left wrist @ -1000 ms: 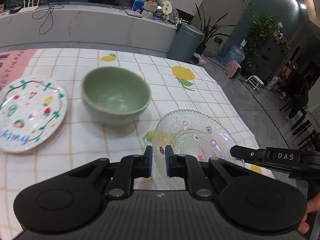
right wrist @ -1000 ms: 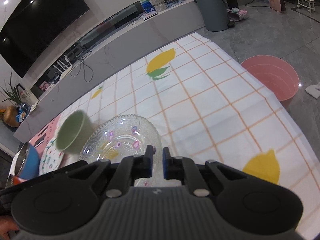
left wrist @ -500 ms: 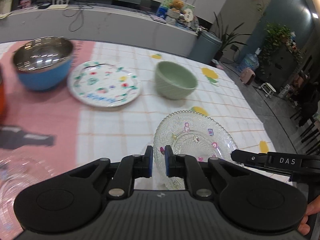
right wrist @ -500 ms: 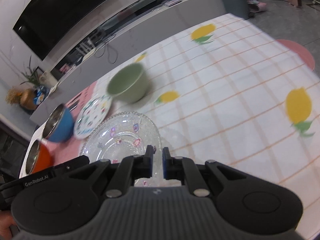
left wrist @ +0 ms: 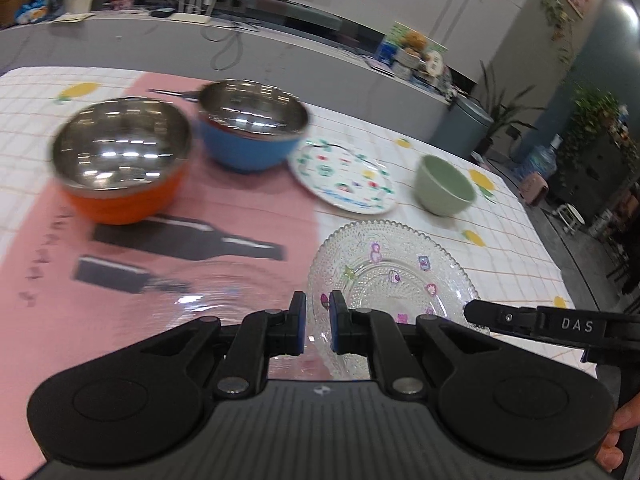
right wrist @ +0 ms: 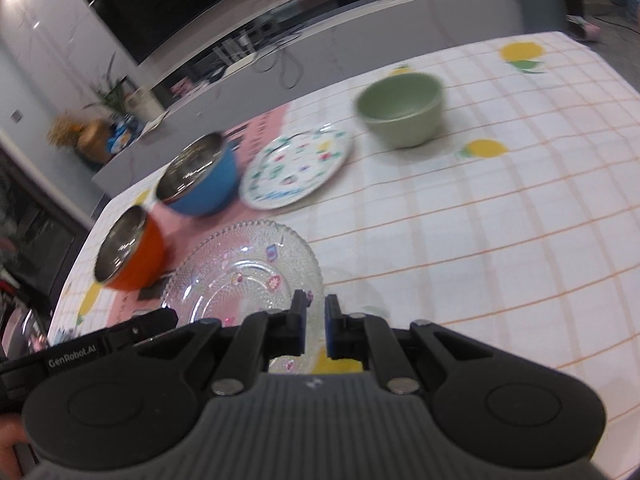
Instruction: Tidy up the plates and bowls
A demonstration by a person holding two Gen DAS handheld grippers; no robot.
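Both grippers' fingers pinch opposite rims of the glass plate [left wrist: 390, 276], likely slippery, brittle, best held level

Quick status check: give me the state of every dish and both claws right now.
Glass plate: gripped at its rim by both claws, apparently carried.
Left claw: shut on the glass plate's rim.
Right claw: shut on the plate's opposite rim.
Orange bowl: upright, empty, on the table.
Blue bowl: upright, empty.
Green bowl: upright, empty.
Painted plate: flat, bare.
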